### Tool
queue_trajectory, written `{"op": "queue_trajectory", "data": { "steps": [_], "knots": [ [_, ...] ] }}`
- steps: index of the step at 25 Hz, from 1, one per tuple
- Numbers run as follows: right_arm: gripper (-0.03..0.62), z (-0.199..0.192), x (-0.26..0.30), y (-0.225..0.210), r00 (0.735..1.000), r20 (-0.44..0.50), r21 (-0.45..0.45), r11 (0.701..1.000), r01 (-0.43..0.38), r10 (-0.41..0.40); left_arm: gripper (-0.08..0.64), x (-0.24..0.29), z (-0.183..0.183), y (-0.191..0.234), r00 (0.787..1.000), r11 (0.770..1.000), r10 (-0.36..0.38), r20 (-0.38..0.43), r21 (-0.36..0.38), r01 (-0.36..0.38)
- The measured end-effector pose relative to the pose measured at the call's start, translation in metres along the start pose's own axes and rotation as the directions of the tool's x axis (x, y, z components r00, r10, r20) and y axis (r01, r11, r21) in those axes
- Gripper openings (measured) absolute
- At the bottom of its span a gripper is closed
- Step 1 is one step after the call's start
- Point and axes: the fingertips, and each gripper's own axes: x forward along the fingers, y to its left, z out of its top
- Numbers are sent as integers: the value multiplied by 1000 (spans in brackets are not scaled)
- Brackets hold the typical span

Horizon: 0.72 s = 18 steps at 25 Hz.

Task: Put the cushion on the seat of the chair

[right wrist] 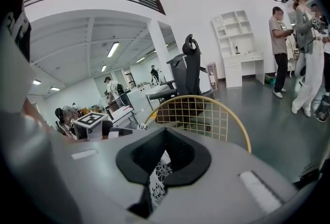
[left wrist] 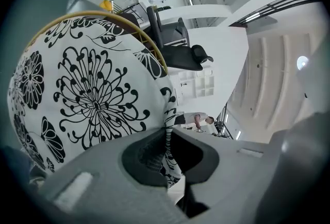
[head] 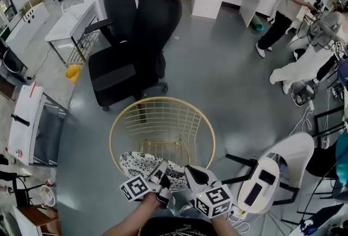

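The cushion (head: 142, 166), white with black flower print, rests on the near rim of the gold wire chair (head: 163, 120), just in front of me. My left gripper (head: 161, 174) is shut on the cushion's near edge, and my right gripper (head: 191, 175) pinches it a little to the right. In the left gripper view the cushion (left wrist: 87, 94) fills the left side, its edge runs between the closed jaws, and the chair's gold rim (left wrist: 151, 46) curves behind it. In the right gripper view a strip of the cushion (right wrist: 158, 179) shows between the closed jaws, with the gold chair back (right wrist: 206, 114) beyond.
A black office chair (head: 136, 39) stands right behind the gold chair. A white machine (head: 272, 175) sits close at the right, a white table (head: 27, 120) at the left. People (head: 288, 6) stand at desks at the back right. Cables lie on the floor at the right.
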Motion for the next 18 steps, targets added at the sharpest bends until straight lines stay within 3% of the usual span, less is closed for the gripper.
{"op": "queue_trajectory", "data": {
  "steps": [8, 18],
  "knots": [
    [1, 7, 21, 9, 1000, -14, -26, 1000, 18, -18, 15, 15, 14, 9, 999, 1000, -15, -34, -12, 14],
    [0, 7, 41, -2, 999, -43, -51, 998, -32, 29, 17, 34, 23, 20, 1000, 999, -5, -8, -31, 5]
  ]
}}
